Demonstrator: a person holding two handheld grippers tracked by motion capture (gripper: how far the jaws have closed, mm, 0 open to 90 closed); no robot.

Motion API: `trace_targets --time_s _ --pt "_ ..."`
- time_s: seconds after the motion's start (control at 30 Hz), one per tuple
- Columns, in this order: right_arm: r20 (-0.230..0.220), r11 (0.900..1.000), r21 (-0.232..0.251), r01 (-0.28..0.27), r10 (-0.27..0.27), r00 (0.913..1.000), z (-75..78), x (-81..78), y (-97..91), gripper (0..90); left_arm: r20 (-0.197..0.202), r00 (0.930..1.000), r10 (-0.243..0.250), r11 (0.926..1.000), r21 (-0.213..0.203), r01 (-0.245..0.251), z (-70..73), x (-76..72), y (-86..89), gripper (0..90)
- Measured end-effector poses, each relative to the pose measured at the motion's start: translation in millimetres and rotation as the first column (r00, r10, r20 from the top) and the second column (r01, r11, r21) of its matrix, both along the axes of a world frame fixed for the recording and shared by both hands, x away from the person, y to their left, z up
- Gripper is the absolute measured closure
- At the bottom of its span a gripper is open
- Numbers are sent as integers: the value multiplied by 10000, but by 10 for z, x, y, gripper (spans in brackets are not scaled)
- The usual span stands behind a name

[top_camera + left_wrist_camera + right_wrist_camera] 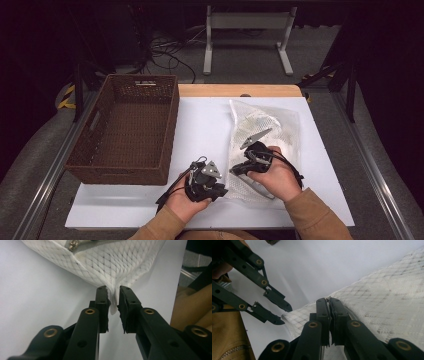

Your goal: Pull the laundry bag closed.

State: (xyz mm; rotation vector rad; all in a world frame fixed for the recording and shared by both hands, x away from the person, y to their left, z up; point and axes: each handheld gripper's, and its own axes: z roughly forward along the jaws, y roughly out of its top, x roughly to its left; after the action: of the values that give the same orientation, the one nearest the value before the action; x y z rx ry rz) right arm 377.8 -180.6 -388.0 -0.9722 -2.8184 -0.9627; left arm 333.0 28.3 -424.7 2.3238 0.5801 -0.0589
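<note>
**Holding a white mesh bag on the table**

Gripping the near edge of the white mesh bag (387,297), the right gripper (329,302) has its jaws pressed together on the fabric. The left gripper (113,293) stands at the bag's corner with a narrow gap between its jaws; the corner hangs between them, not clamped. The bag lies on the white table (200,125), to the right of the brown wicker basket (127,130).
</note>
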Motion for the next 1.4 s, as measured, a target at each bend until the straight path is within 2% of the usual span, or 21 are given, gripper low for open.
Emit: trace_targets --time_s 0.27,0.4,0.57,0.8,0.93,1.23,1.4 --pt "74 9999 -1 -108 108 9999 0 -5 6 868 -91 9984 563 9977 -382 -566 58 154 28 741" --pt "87 10000 27 -92 91 9999 4 -9 12 868 -318 9962 813 9963 -267 -821 7 250 -13 736" --pt "92 9999 26 -122 122 9999 4 -13 15 868 -656 9940 879 9950 -410 -907 -56 351 -48 723" --pt "97 9998 73 -173 172 9998 -2 -16 6 868 -695 9953 669 9971 -314 -692 -63 406 -148 758" --pt "51 9998 108 -147 147 9999 0 -20 -4 868 -413 9978 525 9985 -115 -530 -59 407 -180 863" --pt "14 9995 279 -133 133 9999 -22 -13 -43 865 305 9977 610 9979 213 -617 -9 345 -171 888" --pt "-93 9991 399 -108 112 9999 -27 -15 -49 865 492 9963 710 9970 269 -724 18 319 -152 891"
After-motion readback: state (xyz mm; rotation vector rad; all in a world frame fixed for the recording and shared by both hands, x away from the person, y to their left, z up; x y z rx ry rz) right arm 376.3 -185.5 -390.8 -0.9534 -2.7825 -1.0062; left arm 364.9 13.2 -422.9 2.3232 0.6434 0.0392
